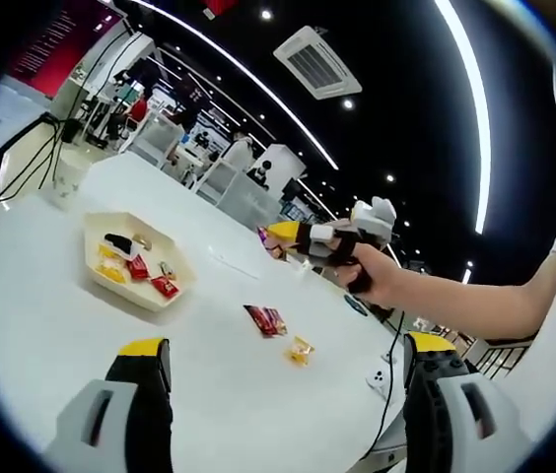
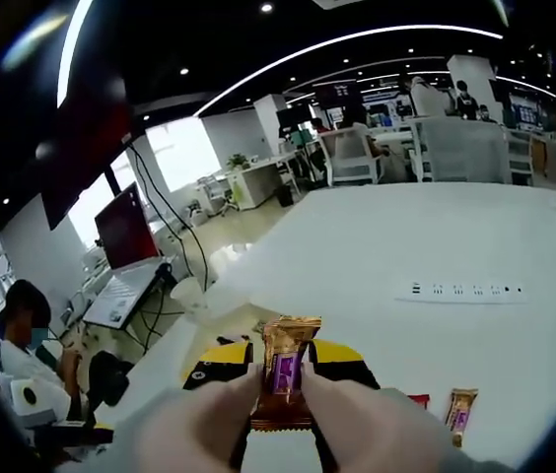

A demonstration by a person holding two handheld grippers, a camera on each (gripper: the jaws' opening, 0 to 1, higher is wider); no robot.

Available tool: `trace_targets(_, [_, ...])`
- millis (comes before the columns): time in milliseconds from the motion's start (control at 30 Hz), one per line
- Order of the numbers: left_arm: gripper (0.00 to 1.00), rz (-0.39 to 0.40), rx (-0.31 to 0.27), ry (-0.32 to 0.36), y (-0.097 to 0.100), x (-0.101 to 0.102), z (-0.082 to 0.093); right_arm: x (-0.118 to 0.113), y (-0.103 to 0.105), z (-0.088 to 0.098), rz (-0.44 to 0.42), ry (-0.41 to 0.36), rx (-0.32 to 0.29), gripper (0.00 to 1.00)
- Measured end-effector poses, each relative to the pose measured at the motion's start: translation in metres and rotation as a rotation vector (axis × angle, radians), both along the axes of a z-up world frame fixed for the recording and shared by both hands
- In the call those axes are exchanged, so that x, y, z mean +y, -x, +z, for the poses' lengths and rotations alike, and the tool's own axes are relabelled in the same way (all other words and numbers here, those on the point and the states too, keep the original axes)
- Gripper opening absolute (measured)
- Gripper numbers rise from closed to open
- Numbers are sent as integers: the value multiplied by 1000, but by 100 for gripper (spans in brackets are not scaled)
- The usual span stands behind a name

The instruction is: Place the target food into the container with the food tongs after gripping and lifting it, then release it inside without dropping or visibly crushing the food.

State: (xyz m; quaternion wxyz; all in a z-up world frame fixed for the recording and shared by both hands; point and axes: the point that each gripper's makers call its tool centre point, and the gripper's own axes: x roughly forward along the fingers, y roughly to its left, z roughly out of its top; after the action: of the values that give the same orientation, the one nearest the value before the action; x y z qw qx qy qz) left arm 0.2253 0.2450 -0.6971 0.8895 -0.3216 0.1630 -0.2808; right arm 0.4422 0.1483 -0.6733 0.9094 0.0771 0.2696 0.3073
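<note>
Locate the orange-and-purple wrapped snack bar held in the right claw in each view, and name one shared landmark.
Left gripper view: orange-and-purple wrapped snack bar just right of centre, at the tip of the right claw, above the tabletop.
Right gripper view: bottom centre, upright between that claw's yellow-tipped jaws.
Shared landmark: the white table.

The table [image 1: 51, 325] is plain white. On it, a cream tray [image 1: 174, 286] holds red, yellow and black wrapped snacks [image 1: 140, 268]. A dark red packet [image 1: 265, 320] and a gold one [image 1: 300, 351] lie loose. The right tool [image 2: 280, 379], yellow-tipped over black, grips an orange-gold candy wrapper [image 2: 283, 386] with a purple centre panel.
</note>
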Motion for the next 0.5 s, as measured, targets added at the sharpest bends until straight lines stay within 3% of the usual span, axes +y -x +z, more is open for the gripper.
trace_targets(500, [99, 8, 16, -1, 1, 7, -2, 24, -3, -1, 45, 8, 1, 22])
